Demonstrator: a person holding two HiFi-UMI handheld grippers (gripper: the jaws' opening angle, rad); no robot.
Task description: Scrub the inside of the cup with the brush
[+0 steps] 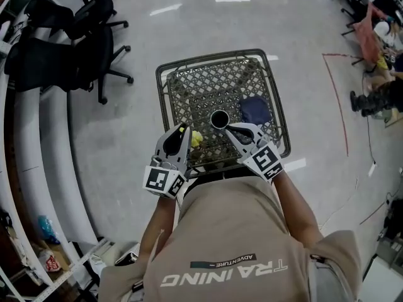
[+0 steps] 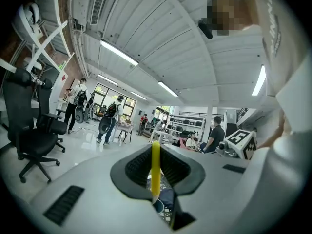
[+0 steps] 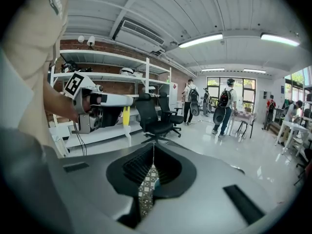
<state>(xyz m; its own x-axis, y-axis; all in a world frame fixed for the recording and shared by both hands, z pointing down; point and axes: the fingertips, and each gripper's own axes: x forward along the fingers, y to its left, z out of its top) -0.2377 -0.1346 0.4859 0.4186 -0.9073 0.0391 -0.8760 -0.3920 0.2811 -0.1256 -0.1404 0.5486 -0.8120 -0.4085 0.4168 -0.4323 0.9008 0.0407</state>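
head: steeply down, mesh table (image 1: 214, 83) | gripper views: outward, low, seemingly sharing it

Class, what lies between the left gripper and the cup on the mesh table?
In the head view, the end of the yellow brush clamped in the left gripper lies there. Between it and the cup shows only bare mesh table.

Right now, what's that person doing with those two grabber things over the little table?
A person stands at a mesh table with a gripper in each hand. The left gripper is clamped on a yellow brush. The right gripper is shut and empty, its tip close beside the black cup that stands on the table. The brush is not in the cup yet, so no scrubbing has started.
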